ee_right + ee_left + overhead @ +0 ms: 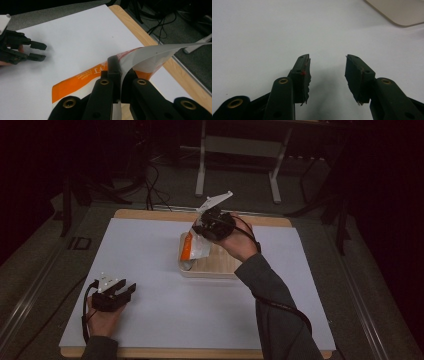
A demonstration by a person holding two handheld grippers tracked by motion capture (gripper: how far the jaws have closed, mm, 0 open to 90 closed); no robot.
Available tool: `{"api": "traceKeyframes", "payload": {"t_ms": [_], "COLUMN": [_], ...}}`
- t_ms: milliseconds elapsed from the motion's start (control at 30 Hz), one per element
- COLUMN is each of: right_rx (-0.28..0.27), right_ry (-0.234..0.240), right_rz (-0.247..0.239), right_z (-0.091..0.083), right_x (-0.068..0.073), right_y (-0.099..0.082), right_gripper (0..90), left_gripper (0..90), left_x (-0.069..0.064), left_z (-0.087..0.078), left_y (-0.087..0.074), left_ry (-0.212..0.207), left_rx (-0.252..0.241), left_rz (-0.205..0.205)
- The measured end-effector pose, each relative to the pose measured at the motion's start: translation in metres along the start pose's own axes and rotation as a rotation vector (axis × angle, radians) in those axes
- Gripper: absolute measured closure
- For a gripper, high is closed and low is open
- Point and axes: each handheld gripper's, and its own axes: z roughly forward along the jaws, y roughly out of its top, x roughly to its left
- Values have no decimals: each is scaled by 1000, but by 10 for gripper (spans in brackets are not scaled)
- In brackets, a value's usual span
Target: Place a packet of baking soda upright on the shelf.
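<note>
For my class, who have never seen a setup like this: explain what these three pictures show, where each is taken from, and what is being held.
A person sits at a table, holding a hand-operated claw in each hand. The high view looks down from above. The other two come from cameras riding on each claw, looking along its black jaws. The table has a white cover, and a pale wooden tray sits on it. The right claw is shut on an orange and white packet, lifting it over the tray. The left claw rests open and empty near the table's front left.
</note>
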Motion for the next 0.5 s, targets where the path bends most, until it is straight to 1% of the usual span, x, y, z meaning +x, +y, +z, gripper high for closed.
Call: {"api": "traceKeyframes", "payload": {"t_ms": [33,167,300,333,433,467,500], "right_rx": [-4,-22,-35,-38,-45,-51,-51], "right_ry": [-2,-10,-6,-10,-7,3,3], "right_rz": [-6,12,20,-3,-9,-26,-26], "right_z": [1,8,10,11,11,12,12], "right_x": [0,2,2,4,4,4,4], "right_y": [1,3,4,5,6,6,6], "right_gripper": [900,899,899,898,898,898,898], "left_gripper": [546,547,546,546,547,546,546], "left_x": [0,0,1,1,1,0,0], "left_z": [0,0,-1,0,-1,-1,-1], "left_y": [0,0,0,0,0,0,0], "left_ry": [0,0,-1,0,0,0,1], "left_rx": [0,0,-1,0,0,1,1], "left_rz": [0,0,-3,-4,-3,-3,-3]}}
